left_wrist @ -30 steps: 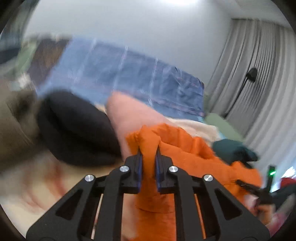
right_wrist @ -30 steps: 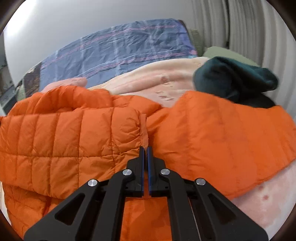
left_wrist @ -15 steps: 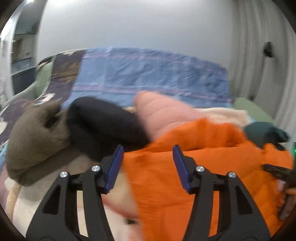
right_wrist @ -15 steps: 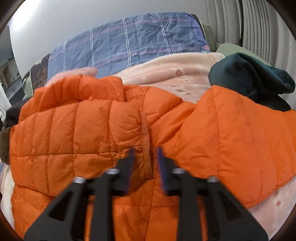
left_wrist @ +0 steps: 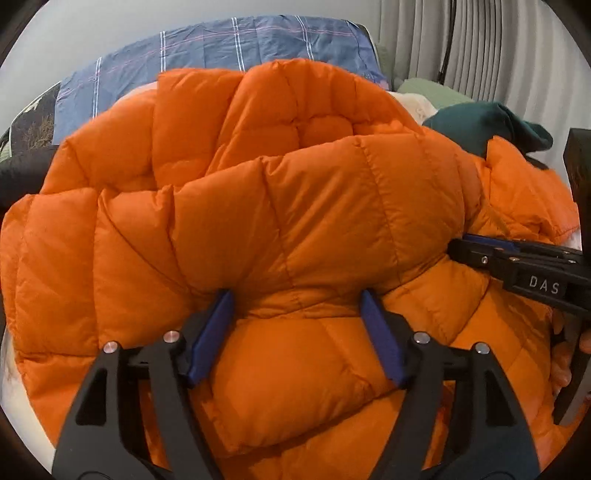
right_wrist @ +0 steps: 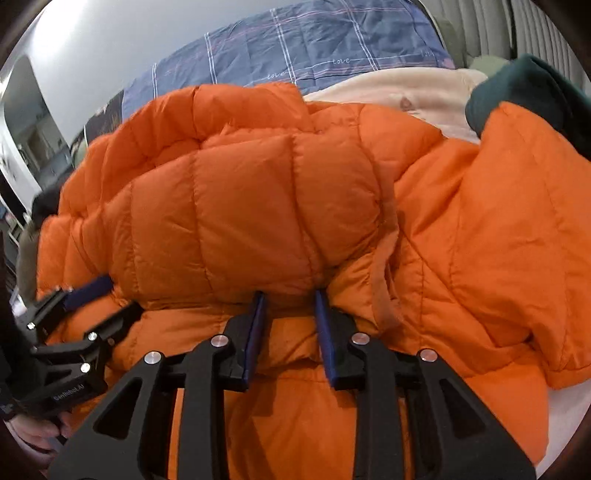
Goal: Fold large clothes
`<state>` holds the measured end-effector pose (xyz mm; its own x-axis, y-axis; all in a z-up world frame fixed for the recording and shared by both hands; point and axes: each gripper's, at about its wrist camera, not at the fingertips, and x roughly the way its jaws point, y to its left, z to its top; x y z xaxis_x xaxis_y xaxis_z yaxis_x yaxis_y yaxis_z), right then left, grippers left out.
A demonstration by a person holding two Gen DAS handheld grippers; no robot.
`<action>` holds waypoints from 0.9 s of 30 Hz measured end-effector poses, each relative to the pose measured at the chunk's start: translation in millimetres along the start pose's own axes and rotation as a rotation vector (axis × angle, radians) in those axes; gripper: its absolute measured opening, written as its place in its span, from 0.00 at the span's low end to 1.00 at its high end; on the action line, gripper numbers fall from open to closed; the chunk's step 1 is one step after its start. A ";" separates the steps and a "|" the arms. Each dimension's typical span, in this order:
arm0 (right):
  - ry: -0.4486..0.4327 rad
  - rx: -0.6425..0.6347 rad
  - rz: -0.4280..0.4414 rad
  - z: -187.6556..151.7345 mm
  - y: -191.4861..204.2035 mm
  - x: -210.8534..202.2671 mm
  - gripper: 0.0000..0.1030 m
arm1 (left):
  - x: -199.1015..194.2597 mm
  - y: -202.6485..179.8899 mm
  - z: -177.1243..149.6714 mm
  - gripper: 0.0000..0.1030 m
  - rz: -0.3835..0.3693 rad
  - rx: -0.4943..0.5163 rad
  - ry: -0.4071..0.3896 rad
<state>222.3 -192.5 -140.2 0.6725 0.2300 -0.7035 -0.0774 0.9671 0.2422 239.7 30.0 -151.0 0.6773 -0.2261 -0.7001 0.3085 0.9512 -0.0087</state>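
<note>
A plain grey wall point(left_wrist: 110, 33) is seen behind the bed w/ a blue checked sheet point(right_wrist: 314, 48). Pale pleated curtains point(left_wrist: 498, 48) are hung at right. A cream blanket point(right_wrist: 388, 88) is spread nearer; light is cast upper left.

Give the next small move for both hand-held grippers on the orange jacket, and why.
Probably ease both forward under the folded-over flap's edge and close. The left hand-held gripper and right hand-held gripper are open, tips at that edge, gripping nothing of the orange puffer jacket.

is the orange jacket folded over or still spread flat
Folded over: one quilted part of the orange jacket lies doubled on top of the rest, its edge by both open tongs.
</note>
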 end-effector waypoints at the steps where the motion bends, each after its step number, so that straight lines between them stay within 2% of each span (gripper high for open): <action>1: -0.011 -0.007 -0.002 -0.7 1.2 -2.8 0.27 | -2.0 -0.7 -1.9 0.76 -0.001 -0.006 -0.005; 3: -0.024 -0.007 0.006 -3.0 0.9 -7.0 0.27 | -1.2 0.3 -3.9 0.79 -0.005 -0.010 -0.004; 6: -0.058 0.045 0.050 -6.0 -13.6 -34.5 0.29 | 2.8 1.7 -5.3 0.85 -0.019 -0.013 -0.003; 8: -0.116 0.090 0.062 -9.5 -35.0 -68.3 0.39 | 3.3 3.0 -5.2 0.88 -0.033 -0.022 -0.008; 10: -0.186 0.124 0.000 -11.5 -65.3 -101.0 0.45 | 0.3 7.9 -8.9 0.89 -0.045 -0.031 -0.013; 12: -0.248 0.170 -0.096 -14.9 -102.9 -134.2 0.47 | -2.7 11.3 -9.5 0.89 -0.053 -0.040 -0.021; 14: -0.296 0.307 -0.206 -20.0 -161.3 -167.7 0.47 | -4.1 13.5 -8.4 0.89 -0.063 -0.051 -0.032; 17: -0.360 0.637 -0.248 -43.8 -256.9 -209.3 0.48 | -8.1 19.7 -10.4 0.89 -0.087 -0.075 -0.047; 19: -0.381 0.766 -0.252 -56.5 -294.1 -218.7 0.51 | -10.1 23.9 -12.0 0.89 -0.099 -0.087 -0.051; 21: -0.381 0.839 -0.239 -62.8 -320.0 -218.6 0.57 | -10.9 26.0 -12.5 0.89 -0.104 -0.091 -0.051; 24: -0.371 0.932 -0.234 -69.0 -342.2 -205.3 0.58 | -11.2 26.1 -12.5 0.89 -0.104 -0.091 -0.050; 27: -0.424 1.035 -0.201 -74.0 -353.4 -195.0 0.60 | -11.7 27.9 -13.1 0.89 -0.109 -0.095 -0.051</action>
<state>64.0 -571.1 -138.0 0.8143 -0.1646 -0.5567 0.5729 0.3827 0.7248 231.6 61.9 -152.4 0.6767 -0.3376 -0.6544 0.3192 0.9353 -0.1524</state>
